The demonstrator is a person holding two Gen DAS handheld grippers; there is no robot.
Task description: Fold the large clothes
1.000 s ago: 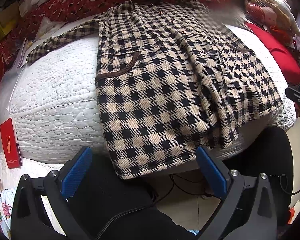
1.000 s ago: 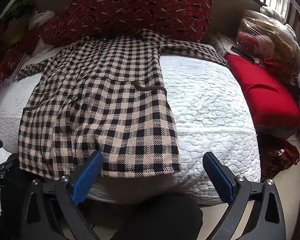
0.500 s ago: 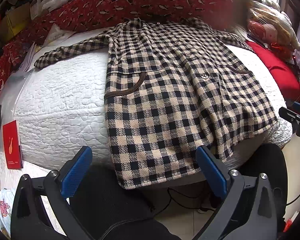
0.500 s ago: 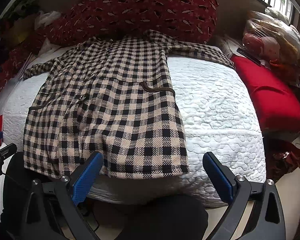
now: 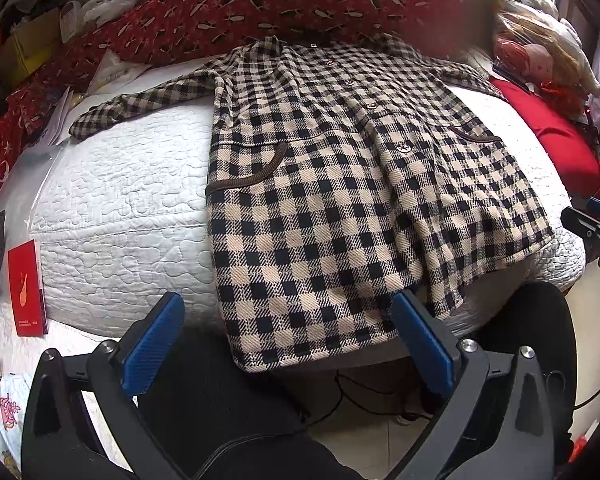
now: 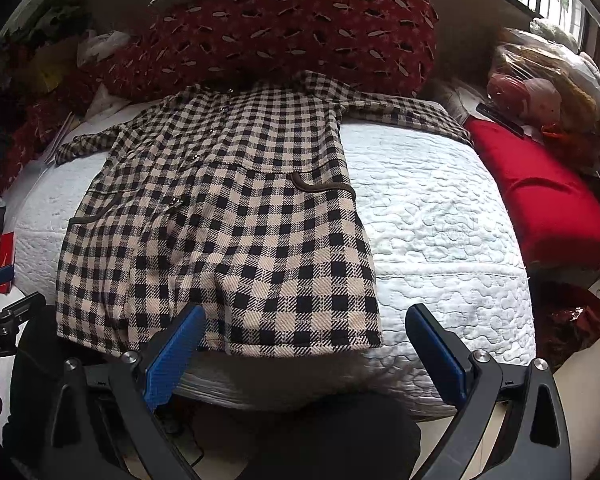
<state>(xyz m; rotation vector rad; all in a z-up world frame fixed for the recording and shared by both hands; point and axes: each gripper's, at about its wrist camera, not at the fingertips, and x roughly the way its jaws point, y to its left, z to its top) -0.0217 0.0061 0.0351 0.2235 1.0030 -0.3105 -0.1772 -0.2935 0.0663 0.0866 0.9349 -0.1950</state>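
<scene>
A black-and-beige checked coat (image 5: 340,184) lies spread flat, front up, on a white quilted bed (image 5: 120,200), collar at the far end, both sleeves stretched sideways, hem hanging over the near edge. It also shows in the right wrist view (image 6: 236,216). My left gripper (image 5: 288,336) is open and empty, its blue pads level with the hem's left part. My right gripper (image 6: 304,348) is open and empty just before the hem's right corner. Neither touches the coat.
A red patterned quilt (image 6: 300,32) is piled behind the collar. A red cushion (image 6: 540,196) and bagged items (image 6: 548,80) lie to the right. A red booklet (image 5: 26,288) leans at the bed's left side. Dark-clothed legs (image 5: 220,400) and cables are below the bed edge.
Both grippers have moved forward and slightly up toward the coat's hem; the coat fills more of each view. The coat has not moved. Both stay open.
</scene>
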